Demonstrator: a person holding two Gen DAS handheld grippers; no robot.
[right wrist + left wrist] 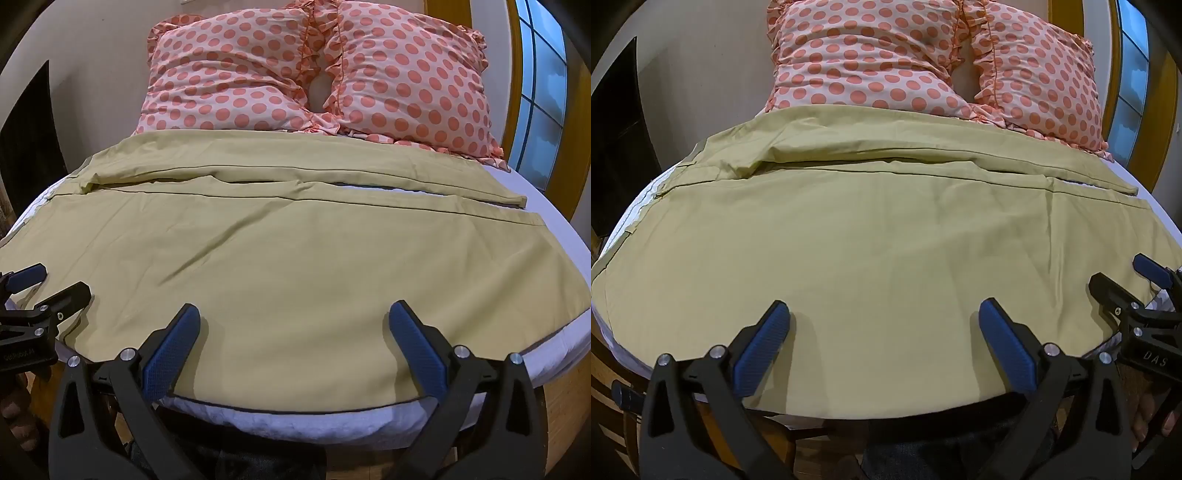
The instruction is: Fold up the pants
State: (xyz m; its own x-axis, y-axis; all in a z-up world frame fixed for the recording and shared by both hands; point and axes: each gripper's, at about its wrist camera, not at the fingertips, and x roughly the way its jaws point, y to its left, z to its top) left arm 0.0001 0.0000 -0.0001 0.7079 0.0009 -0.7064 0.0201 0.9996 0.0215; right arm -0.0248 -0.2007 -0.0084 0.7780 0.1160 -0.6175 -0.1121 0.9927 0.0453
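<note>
while both my grippers hover spread, the pants (pixel 879 251) lie flat on the bed (pixel 576 236).
left gripper (pixel 884 314) and right gripper (pixel 294 315) hang over the near edge; pillows (pixel 317 70) lie beyond.

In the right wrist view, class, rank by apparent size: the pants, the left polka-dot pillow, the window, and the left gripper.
1. pants, filling most of the frame.
2. left polka-dot pillow.
3 and 4. window and left gripper: both cropped at the edges, gripper nearer, so unranked.
</note>
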